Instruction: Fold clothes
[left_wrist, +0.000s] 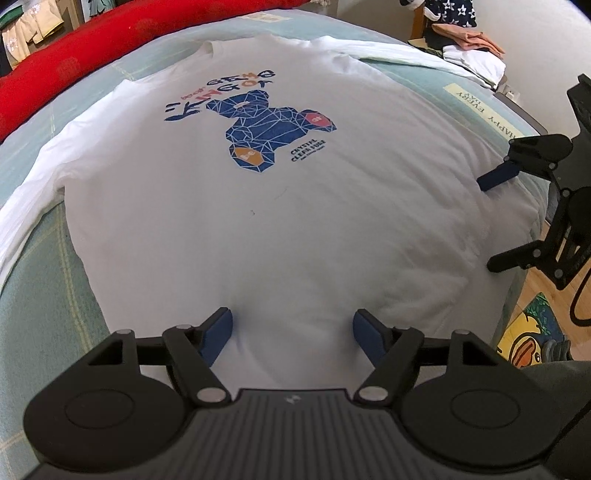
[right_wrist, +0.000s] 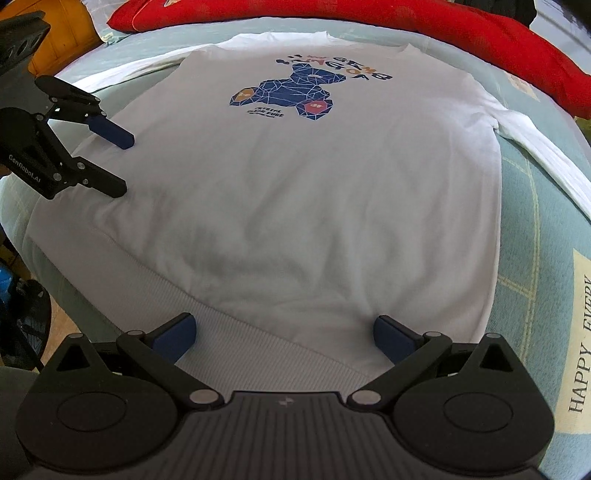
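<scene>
While the white sweatshirt (left_wrist: 295, 206) lies flat on the green bed cover (left_wrist: 48, 288) with its blue bear (left_wrist: 258, 129) facing up, the left gripper (left_wrist: 291, 332) and the right gripper (right_wrist: 284, 332) hang over its bottom edge, both wide open, holding nothing. Beyond it lies a red blanket (right_wrist: 480, 40).

Bed (left_wrist: 436, 79) with pale green checked cover, red quilt (left_wrist: 74, 55) along its far edge, wooden floor (left_wrist: 543, 280) beside it, white wall (left_wrist: 535, 33) behind.

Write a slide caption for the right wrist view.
Open right gripper over ribbed hem of flat white bear-print sweatshirt; open left gripper alongside.
</scene>
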